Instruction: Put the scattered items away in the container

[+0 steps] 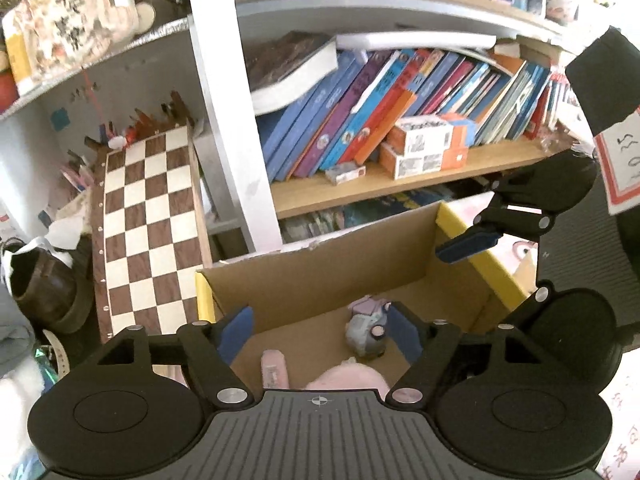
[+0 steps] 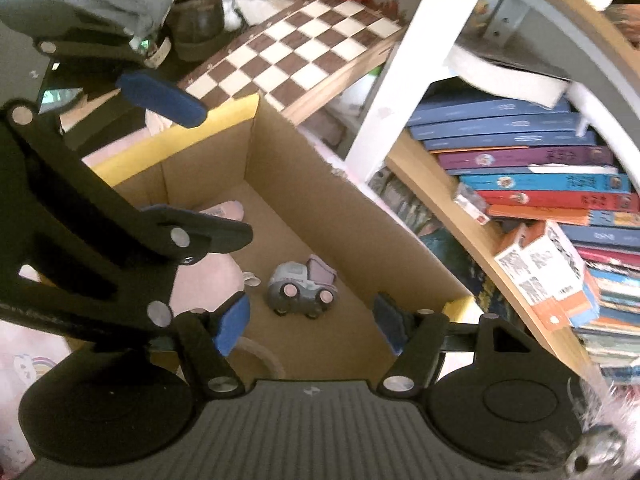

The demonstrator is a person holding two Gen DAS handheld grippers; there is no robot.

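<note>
An open cardboard box (image 1: 320,280) with yellow-edged flaps stands on the floor; it also shows in the right wrist view (image 2: 360,232). Inside lie a grey and pink toy truck (image 2: 302,290), also in the left wrist view (image 1: 366,332), and a pink soft item (image 1: 348,376), which also shows in the right wrist view (image 2: 204,276). My left gripper (image 1: 320,334) is open and empty over the box's near edge. My right gripper (image 2: 312,322) is open and empty above the box, and it shows at the right of the left wrist view (image 1: 468,246).
A chessboard (image 1: 148,236) leans against a white shelf post (image 1: 236,128) left of the box. A bookshelf (image 1: 400,184) full of books stands behind it. A brown shoe (image 1: 44,280) and clothes lie at the far left. A ring-shaped thing (image 2: 260,354) lies by the box's near wall.
</note>
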